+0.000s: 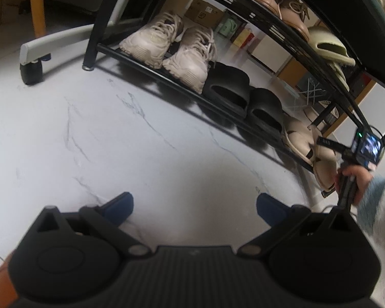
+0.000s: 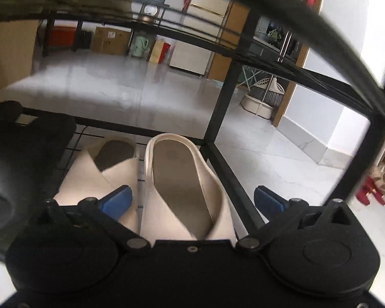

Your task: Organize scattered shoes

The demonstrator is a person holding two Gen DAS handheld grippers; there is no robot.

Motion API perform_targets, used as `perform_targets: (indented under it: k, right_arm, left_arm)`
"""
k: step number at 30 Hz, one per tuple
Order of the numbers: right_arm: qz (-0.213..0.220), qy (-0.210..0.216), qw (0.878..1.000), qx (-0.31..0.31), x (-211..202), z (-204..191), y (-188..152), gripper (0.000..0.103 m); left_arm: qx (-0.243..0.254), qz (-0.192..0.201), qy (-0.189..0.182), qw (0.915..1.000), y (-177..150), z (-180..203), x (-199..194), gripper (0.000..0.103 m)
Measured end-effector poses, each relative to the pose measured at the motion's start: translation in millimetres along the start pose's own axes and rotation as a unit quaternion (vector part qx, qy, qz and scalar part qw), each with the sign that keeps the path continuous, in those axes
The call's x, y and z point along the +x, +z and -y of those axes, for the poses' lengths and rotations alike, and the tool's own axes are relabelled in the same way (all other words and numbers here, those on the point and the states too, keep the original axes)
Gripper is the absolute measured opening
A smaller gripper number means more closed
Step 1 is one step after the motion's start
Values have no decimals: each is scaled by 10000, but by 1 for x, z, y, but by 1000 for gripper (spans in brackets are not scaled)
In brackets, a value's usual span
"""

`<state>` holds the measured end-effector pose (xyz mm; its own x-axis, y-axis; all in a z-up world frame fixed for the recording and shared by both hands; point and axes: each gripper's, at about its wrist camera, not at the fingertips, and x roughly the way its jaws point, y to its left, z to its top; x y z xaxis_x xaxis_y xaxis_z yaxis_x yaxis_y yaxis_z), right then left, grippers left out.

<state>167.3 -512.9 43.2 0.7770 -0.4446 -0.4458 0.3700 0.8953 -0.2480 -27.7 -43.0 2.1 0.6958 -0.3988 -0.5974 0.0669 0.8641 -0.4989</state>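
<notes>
Right gripper (image 2: 192, 200) gapes wide, gripping nothing; cream slide sandal (image 2: 182, 184) lies between its blue fingertips (image 2: 116, 200), untouched, on the rack's bottom shelf (image 2: 225, 172); left gripper (image 1: 195, 205) wide open, empty

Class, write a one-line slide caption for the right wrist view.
Open right hand-held gripper over cream slippers on the black shoe rack.

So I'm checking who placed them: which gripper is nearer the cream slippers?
Right. The right gripper hangs open just over the cream slippers; the left gripper hovers over bare floor.
</notes>
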Motion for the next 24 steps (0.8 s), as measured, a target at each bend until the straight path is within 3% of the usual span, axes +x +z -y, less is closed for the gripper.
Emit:
perform_targets:
  k: [6, 12, 17, 24]
  right_arm:
    - [-515, 483, 9960, 550, -17, 32, -21, 102]
    - [-984, 1107, 9737, 1729, -7, 59, -35, 94]
    - [-903, 880, 9669, 2218, 18, 57, -25, 95]
    - [-830, 474, 9815, 1659, 43, 40, -24, 97]
  left_arm:
    - [-43, 5, 2, 10000, 0, -1, -1, 102]
    - [-52, -7, 1, 10000, 0, -1, 0, 102]
    - [-30, -25, 2, 10000, 0, -1, 0, 102]
    - [35, -40, -4, 10000, -1, 1, 1, 102]
